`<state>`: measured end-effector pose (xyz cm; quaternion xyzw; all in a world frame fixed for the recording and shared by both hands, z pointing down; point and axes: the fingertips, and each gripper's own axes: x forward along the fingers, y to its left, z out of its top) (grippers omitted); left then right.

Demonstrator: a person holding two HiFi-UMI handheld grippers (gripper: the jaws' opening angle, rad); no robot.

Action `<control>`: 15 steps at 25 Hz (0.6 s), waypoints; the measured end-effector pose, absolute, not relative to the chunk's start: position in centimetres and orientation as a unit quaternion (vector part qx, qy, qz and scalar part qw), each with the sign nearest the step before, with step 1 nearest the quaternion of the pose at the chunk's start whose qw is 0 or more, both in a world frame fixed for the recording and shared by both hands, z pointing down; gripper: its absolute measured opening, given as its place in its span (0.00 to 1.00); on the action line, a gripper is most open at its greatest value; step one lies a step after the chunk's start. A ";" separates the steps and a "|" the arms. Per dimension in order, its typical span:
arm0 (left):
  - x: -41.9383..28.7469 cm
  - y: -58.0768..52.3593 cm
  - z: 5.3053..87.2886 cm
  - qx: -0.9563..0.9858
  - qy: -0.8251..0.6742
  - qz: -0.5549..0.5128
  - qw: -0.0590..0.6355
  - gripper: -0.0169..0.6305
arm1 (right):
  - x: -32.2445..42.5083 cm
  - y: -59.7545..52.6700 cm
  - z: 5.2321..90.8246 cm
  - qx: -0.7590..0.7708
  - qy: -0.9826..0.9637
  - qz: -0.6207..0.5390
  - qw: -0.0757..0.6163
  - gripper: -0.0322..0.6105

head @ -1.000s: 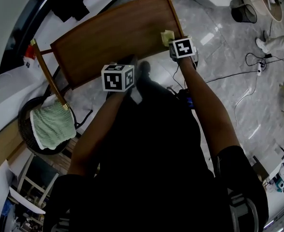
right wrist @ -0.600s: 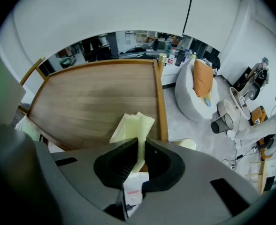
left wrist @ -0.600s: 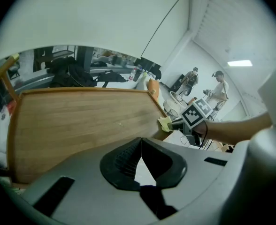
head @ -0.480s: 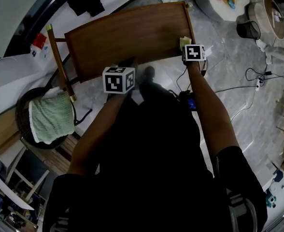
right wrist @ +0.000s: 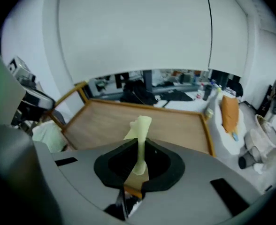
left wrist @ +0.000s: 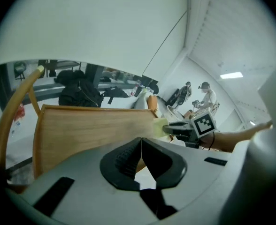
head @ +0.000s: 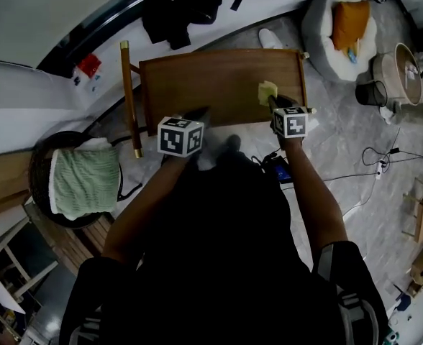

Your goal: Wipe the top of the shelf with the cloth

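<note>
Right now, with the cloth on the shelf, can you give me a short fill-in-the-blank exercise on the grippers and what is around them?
1. The right gripper is clamped on a pale ___ cloth.
2. The left gripper is ___, with nothing between its jaws.
3. The cloth lies on the wooden shelf top, toward the person's ___ end of it.
4. The dark basket on the floor holds a ___ towel.

Missing words: yellow; shut; right; green.

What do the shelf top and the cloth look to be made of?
The shelf top looks like wood or wood veneer: warm brown, faint grain, smooth low-sheen finish. The cloth looks like thin, soft pale-yellow fabric that folds and creases; the weave is too small to tell.
</note>
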<state>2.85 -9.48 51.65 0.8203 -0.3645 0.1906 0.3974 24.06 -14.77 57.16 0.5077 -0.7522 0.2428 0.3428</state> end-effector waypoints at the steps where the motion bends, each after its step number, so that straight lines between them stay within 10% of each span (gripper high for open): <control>1: 2.4 -9.8 50.6 0.830 -0.358 0.180 0.388 0.05 | 21.3 -15.0 55.2 0.491 -0.780 0.231 0.310 0.12; 15: -9.7 -9.3 30.9 0.946 -0.219 -0.061 0.233 0.05 | 0.8 -12.1 27.4 0.277 -0.959 0.051 0.008 0.12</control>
